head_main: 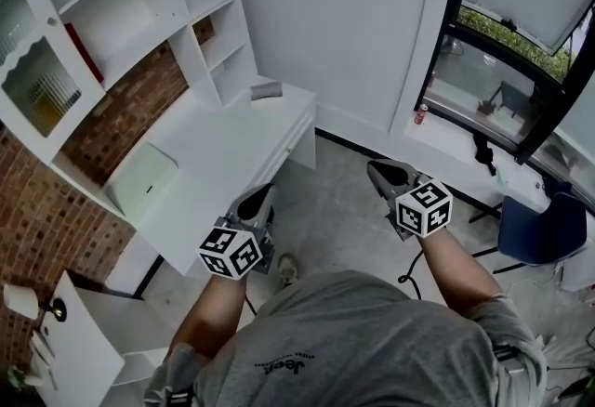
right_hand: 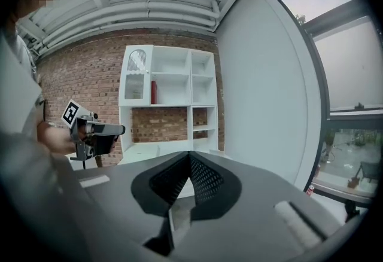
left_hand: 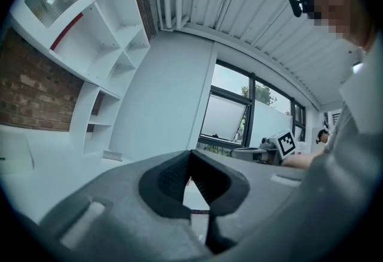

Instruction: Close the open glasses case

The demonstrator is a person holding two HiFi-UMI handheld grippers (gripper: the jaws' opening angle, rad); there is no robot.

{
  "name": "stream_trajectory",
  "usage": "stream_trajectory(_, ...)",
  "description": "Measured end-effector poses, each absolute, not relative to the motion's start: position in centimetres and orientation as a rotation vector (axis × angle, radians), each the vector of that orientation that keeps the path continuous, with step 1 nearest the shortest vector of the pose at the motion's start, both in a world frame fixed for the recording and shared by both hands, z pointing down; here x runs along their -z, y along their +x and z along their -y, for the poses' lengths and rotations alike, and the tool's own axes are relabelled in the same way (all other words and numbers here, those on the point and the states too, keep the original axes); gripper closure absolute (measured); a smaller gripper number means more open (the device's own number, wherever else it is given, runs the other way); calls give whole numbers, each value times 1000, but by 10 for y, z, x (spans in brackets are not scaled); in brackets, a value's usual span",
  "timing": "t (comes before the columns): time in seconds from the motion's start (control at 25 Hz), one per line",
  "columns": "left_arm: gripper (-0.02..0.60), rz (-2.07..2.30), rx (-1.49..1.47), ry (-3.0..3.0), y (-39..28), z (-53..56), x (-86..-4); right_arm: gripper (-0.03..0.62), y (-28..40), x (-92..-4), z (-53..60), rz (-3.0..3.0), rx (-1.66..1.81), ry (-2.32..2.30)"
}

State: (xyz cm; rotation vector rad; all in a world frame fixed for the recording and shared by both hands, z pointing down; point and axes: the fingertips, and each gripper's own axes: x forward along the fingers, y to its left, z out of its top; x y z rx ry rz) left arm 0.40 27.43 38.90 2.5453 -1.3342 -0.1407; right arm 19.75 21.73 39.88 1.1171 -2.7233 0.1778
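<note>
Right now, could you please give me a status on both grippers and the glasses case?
Left gripper shut, empty; right gripper shut, empty. Small grey case at far end of desk, untouched, lid state unclear. Nothing blocking seen.

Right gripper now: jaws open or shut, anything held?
Shut, empty. In its own view the right gripper shows jaw tips meeting, nothing between them.

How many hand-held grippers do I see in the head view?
2. The left gripper is near the white desk's front edge; the right gripper is over the floor. None seems hidden.
</note>
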Motion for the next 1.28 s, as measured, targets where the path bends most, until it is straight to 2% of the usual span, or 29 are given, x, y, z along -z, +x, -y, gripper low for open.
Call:
stream_trajectory(0.64,584,1154,120,2639,-131,-31,-380,585,56,-383,3,2703,-161,1245)
stream_trajectory(0.92,584,1135,136,2602,-155,24,-390,585,44,-392,60,2671,-190,1261)
stream_trajectory(1.28,586,1216,106,2538,-143,83,-412,585,56,-413,132,2711,-235,1164)
